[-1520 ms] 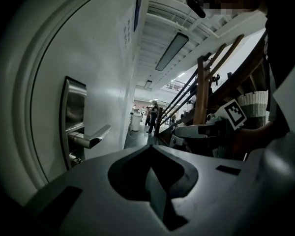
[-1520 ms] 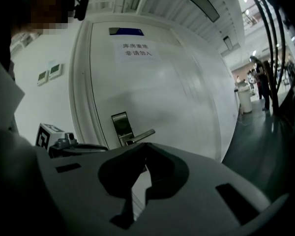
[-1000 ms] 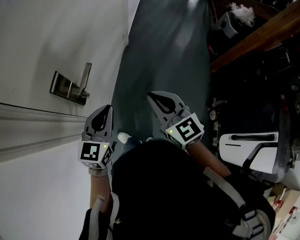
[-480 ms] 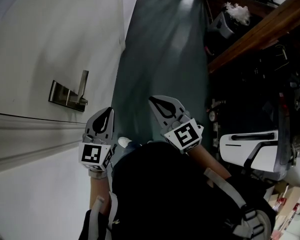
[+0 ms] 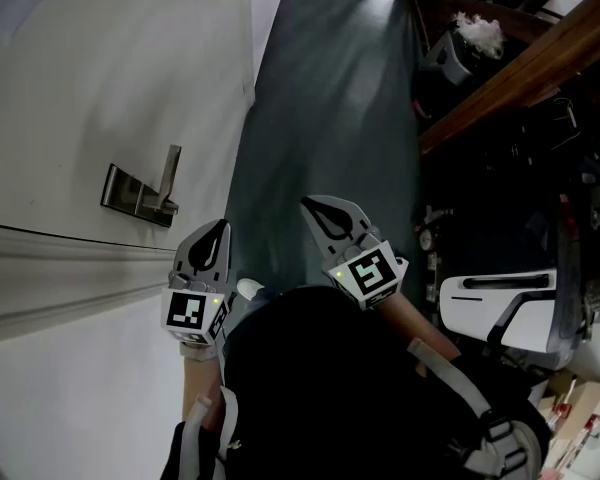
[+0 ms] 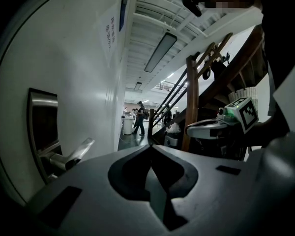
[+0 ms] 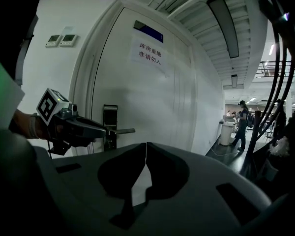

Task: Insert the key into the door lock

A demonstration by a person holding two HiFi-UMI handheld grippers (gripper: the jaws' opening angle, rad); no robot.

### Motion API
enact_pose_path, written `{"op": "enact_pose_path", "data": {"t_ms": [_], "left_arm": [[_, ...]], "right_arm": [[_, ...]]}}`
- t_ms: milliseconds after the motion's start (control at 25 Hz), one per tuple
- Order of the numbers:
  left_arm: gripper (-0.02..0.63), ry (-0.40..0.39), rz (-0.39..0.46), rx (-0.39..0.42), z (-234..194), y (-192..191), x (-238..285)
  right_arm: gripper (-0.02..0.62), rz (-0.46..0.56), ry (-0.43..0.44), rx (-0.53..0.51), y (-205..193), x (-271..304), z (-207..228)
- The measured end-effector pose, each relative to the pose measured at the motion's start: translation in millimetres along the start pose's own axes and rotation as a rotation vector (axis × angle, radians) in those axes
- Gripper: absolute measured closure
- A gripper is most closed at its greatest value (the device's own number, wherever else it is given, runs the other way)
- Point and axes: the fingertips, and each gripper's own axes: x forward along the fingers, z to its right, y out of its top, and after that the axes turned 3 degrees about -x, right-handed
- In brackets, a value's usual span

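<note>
The door [image 5: 100, 78] fills the left of the head view, with a metal lock plate [image 5: 130, 190] and lever handle [image 5: 170, 173]. My left gripper [image 5: 216, 230] hangs just right of and below the handle, jaws shut, nothing seen between them. Further right, my right gripper [image 5: 316, 208] is over the dark floor, also shut and empty. The left gripper view has the lock plate [image 6: 42, 132] and lever [image 6: 73, 155] at its left. In the right gripper view the lock plate [image 7: 109, 124] stands behind the left gripper [image 7: 81, 128]. No key shows in any view.
A wooden stair rail [image 5: 520, 68] and dark clutter stand on the right. A white and black object [image 5: 500, 306] sits at the lower right. A paper sign [image 7: 148, 52] is on the door. People stand far down the corridor [image 7: 241, 124].
Both grippers have drifted slightly lower in the head view, toward the person's body. Their jaws stay shut, and the door handle has not moved.
</note>
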Motion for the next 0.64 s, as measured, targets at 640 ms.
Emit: {"op": "enact_pose_path", "data": {"t_ms": [640], "left_arm": [[0.598, 0.064, -0.003, -0.026, -10, -8, -14]], "right_arm": [[0.578, -0.002, 0.046, -0.015, -1, 13, -13]]}}
